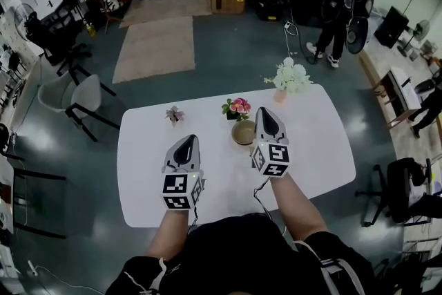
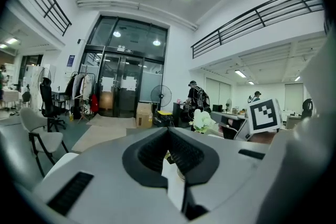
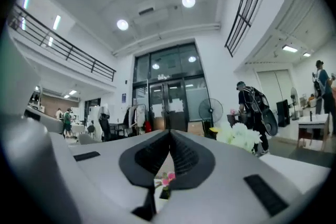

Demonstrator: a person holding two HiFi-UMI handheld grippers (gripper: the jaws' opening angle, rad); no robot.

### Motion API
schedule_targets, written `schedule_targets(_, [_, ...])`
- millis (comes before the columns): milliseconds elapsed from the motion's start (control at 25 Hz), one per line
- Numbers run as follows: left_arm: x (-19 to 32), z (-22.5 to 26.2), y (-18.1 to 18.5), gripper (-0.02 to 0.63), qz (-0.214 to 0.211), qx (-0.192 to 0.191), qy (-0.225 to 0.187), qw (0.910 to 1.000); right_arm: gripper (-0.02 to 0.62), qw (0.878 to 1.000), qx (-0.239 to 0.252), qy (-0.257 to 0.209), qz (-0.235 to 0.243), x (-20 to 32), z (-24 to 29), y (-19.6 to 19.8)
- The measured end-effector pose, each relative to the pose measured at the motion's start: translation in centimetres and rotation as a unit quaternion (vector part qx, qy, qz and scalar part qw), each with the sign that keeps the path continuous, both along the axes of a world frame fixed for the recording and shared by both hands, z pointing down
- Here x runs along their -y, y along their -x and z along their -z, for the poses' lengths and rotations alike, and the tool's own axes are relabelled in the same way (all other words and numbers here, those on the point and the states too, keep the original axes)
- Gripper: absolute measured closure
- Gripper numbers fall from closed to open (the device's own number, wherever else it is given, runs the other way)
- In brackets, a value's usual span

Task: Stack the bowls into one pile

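A tan bowl (image 1: 242, 132) stands on the white table (image 1: 311, 148) just in front of a pot of pink flowers (image 1: 238, 107). I cannot tell whether more bowls are nested in it. My right gripper (image 1: 265, 111) hangs above the table just right of the bowl, pointing level, its jaws (image 3: 169, 135) shut with nothing between them. My left gripper (image 1: 188, 139) is to the left of the bowl and nearer to me, also shut and empty (image 2: 168, 132). Neither gripper touches the bowl.
White flowers (image 1: 290, 77) in a pot stand at the table's far right edge, and a small plant (image 1: 174, 114) at the far left. Chairs (image 1: 76, 97) stand left of the table. A person (image 1: 342, 3) stands far behind, near a fan and boxes.
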State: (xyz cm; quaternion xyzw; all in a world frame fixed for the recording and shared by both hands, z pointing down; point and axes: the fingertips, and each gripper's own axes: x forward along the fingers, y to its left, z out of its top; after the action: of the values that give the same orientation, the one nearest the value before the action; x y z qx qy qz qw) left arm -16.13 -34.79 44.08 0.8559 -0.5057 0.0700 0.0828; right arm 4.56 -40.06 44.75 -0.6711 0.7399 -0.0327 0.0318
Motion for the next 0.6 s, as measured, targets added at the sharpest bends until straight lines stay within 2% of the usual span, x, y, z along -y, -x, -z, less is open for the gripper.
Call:
schedule_targets(80, [-0.2, 0.5, -0.1, 0.594, -0.006, -0.004, -0.008, 0.9999, 0.580, 0.999, 0.001, -0.029, 0.015, -1.5, 2.3, 1.0])
schedule_targets(160, [-0.3, 0.9, -0.1, 0.594, -0.010, -0.005, -0.013, 0.9998, 0.580, 0.999, 0.008, -0.038, 0.022, -2.6, 3.4, 1.7])
schedule_targets(400, [-0.6, 1.4, 0.4, 0.594, -0.023, -0.012, -0.016, 0.9995, 0.580, 0.999, 0.007, -0.031, 0.020, -3.8, 3.5, 2.9])
schedule_targets(600, [-0.3, 1.6, 1.8, 0.594, -0.055, -0.031, -0.009, 0.9979, 0.580, 1.000, -0.002, -0.030, 0.003, -5.0, 4.3, 5.0])
